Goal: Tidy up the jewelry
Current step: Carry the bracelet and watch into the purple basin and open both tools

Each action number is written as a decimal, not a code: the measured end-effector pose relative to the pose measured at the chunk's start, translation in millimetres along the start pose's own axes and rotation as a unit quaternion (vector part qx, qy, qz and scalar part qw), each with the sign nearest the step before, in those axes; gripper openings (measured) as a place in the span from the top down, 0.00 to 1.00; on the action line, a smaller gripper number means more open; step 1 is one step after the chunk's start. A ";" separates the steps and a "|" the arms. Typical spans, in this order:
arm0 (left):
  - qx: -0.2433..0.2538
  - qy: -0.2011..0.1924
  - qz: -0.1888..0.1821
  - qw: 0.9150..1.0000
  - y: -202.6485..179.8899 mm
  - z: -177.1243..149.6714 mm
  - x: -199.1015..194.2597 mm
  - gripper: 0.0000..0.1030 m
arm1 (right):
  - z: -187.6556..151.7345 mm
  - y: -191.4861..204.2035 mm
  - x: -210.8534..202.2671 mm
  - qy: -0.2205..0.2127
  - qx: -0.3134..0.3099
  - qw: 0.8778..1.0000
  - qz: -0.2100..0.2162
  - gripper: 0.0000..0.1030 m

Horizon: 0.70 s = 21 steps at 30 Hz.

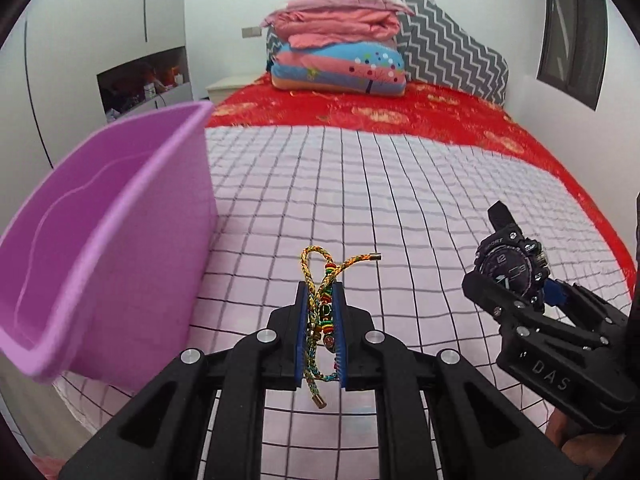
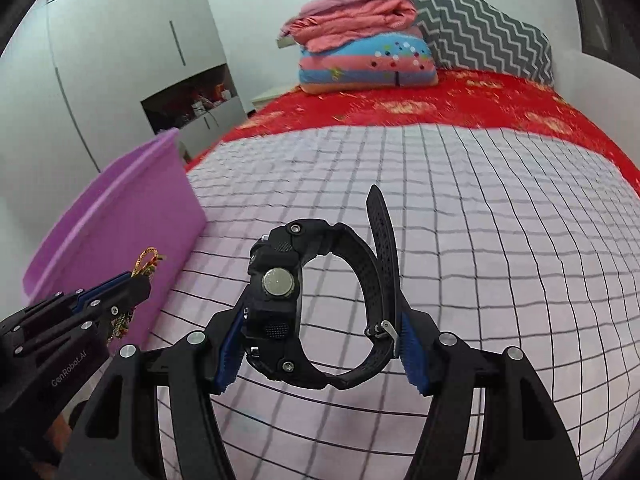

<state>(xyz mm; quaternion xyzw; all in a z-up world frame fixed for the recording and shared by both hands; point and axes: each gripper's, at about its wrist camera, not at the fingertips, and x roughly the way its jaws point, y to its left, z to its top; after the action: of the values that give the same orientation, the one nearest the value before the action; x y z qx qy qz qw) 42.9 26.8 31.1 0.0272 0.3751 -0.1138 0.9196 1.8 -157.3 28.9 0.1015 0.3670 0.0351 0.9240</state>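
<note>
The left gripper [image 1: 320,300] is clamped on a braided bracelet [image 1: 322,280], the right gripper [image 2: 320,344] on a black watch [image 2: 320,308], both above the checked cloth [image 1: 360,200]. The purple bin [image 1: 100,248] stands at the cloth's left edge; right of the bin the cloth lies bare up to the red bedspread [image 1: 400,112].

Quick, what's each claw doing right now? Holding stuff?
Left gripper: closed on the braided bracelet.
Right gripper: closed on the black watch.
</note>
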 end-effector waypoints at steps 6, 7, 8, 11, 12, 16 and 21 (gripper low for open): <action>-0.030 -0.028 0.024 0.999 41.4 26.3 -38.5 0.88 | 25.4 47.5 -16.8 -0.018 -0.028 0.999 0.038 0.40; -0.035 -0.034 0.028 0.998 50.1 30.8 -45.1 0.88 | 29.7 55.5 -17.9 -0.019 -0.032 0.998 0.045 0.40; -0.038 -0.039 0.031 0.998 55.4 33.4 -50.8 0.88 | 35.5 65.7 -19.1 -0.023 -0.037 0.998 0.053 0.40; -0.043 -0.053 0.048 0.997 78.8 44.3 -64.8 0.88 | 49.5 95.6 -21.1 -0.030 -0.052 0.995 0.078 0.40; -0.047 -0.055 0.055 0.996 88.2 47.8 -68.1 0.88 | 54.1 106.8 -20.1 -0.030 -0.058 0.994 0.087 0.40; -0.066 -0.060 0.078 0.993 123.2 54.8 -76.4 0.88 | 68.5 148.6 -12.5 -0.022 -0.079 0.990 0.112 0.40; -0.096 -0.048 0.102 0.989 166.7 50.5 -75.7 0.88 | 82.3 197.0 4.2 -0.008 -0.106 0.985 0.134 0.40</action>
<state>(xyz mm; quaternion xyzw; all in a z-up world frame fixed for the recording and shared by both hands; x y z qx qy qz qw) 63.2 196.3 114.1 -0.0284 0.3348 0.0161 0.9417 63.2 22.5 126.5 0.0518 0.3366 0.1963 0.9195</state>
